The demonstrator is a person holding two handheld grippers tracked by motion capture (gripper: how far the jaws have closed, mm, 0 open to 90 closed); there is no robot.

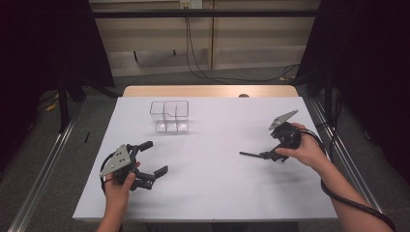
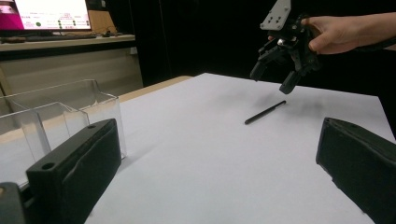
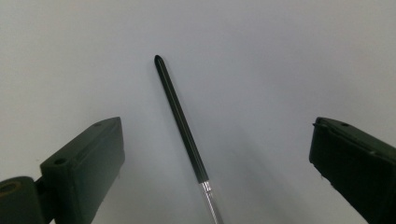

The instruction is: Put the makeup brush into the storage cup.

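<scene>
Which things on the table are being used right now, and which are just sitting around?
In use:
- black pen, lying flat on the white table
- right gripper, open, hovering over the pen
- probably the clear box, where the pen could go

Just around:
- left gripper, open, holding nothing
- monitor beyond the table

Even overhead light is falling on the white table (image 1: 208,179), leaving it bright while the upper left and right corners of the high view are sinking into near black. Soft, faint shadows are lying under the pen (image 3: 180,116). In both gripper views the near jaws are blurring at the bottom edges, and a screen (image 2: 44,14) is glaring upper left.
</scene>
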